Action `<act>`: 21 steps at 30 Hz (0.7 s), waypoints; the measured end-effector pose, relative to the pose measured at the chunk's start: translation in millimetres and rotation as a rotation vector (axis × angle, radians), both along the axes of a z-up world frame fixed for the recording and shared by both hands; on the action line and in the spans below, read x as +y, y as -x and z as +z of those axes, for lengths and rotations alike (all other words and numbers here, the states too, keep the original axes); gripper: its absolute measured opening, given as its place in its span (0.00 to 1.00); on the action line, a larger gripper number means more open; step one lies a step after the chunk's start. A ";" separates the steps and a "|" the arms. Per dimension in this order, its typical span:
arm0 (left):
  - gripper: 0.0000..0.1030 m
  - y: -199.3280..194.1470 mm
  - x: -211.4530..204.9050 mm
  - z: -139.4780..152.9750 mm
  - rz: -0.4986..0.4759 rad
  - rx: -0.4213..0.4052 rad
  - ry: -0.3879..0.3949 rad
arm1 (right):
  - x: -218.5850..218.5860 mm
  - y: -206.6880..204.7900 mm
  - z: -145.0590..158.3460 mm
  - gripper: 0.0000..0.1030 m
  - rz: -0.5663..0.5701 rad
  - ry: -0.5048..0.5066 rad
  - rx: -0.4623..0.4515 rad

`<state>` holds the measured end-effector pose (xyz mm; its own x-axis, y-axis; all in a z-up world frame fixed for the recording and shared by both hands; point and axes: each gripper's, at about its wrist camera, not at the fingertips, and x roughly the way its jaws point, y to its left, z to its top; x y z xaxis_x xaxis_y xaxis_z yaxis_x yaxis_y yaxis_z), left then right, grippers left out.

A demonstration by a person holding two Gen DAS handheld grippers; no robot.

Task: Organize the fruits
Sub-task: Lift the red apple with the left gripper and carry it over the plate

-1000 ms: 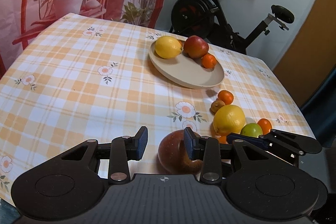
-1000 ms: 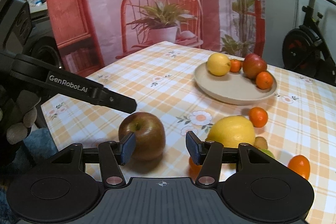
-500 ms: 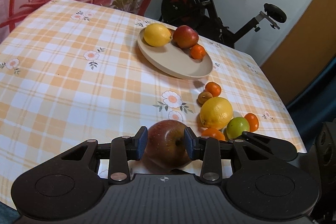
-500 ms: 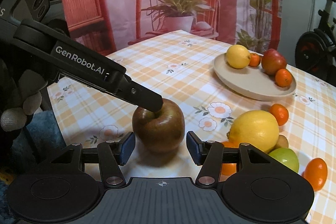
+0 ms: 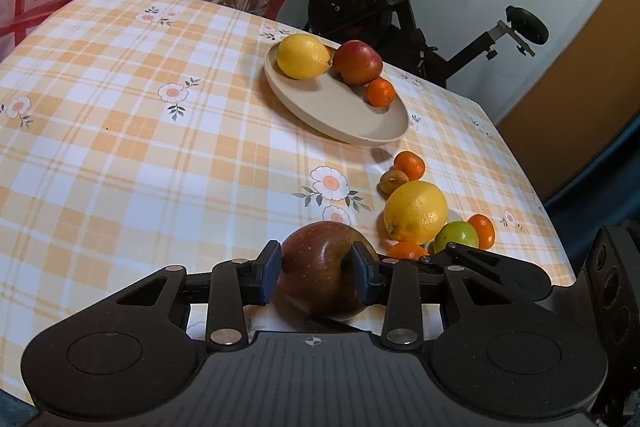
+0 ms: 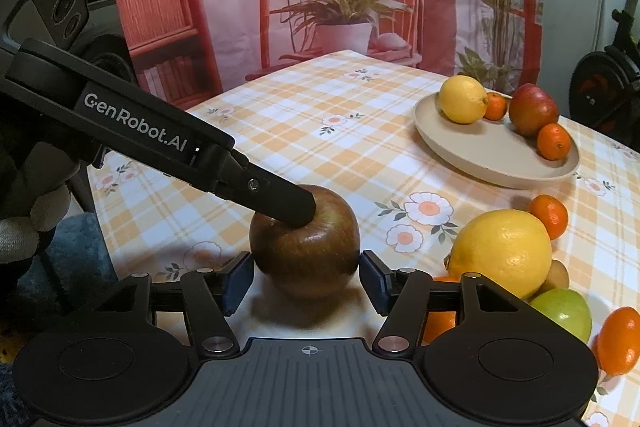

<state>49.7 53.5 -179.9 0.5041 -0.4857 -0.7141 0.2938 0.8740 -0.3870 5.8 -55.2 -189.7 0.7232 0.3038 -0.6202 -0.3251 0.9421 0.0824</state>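
Observation:
My left gripper [image 5: 316, 271] is shut on a dark red apple [image 5: 320, 267] near the table's front edge; its finger [image 6: 280, 201] presses the apple's top in the right wrist view. The same apple [image 6: 308, 255] lies between the open jaws of my right gripper [image 6: 306, 281], which do not touch it. A beige plate [image 5: 340, 111] farther back holds a lemon [image 5: 302, 56], a red apple [image 5: 357, 62] and a tangerine [image 5: 380, 92]. A loose lemon [image 5: 416, 211], a green fruit [image 5: 456, 237], tangerines [image 5: 410, 165] and a small brown fruit [image 5: 393, 181] lie to the right of the held apple.
The table wears an orange checked cloth with flowers [image 5: 120, 147]. An exercise bike [image 5: 380, 3] stands behind the far edge. A printed backdrop with a red chair and plant [image 6: 340, 7] hangs at the left. The table's right edge [image 5: 552, 219] is close to the loose fruit.
My left gripper moved onto the dark red apple and closed on it. My right gripper came closer, so the apple now sits between its open jaws.

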 end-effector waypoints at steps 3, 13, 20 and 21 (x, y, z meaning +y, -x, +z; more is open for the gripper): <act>0.39 -2.3 -0.3 -1.0 0.001 0.001 0.003 | 0.6 -1.2 -1.3 0.53 -0.001 0.004 0.001; 0.39 -4.8 -2.1 21.1 0.005 -0.059 0.039 | -7.0 1.8 16.6 0.52 -0.021 -0.011 -0.063; 0.39 -12.2 -14.0 69.3 -0.005 -0.179 0.046 | -22.5 -8.7 64.1 0.52 -0.030 -0.007 -0.158; 0.39 -13.8 -15.7 77.2 -0.006 -0.196 0.047 | -25.1 -11.2 72.6 0.52 -0.032 -0.005 -0.171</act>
<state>63.4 37.8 -102.8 0.6282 -0.5198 -0.5790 0.3728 0.8542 -0.3624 17.0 -80.3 -117.1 0.8272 0.2822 -0.4858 -0.3051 0.9517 0.0334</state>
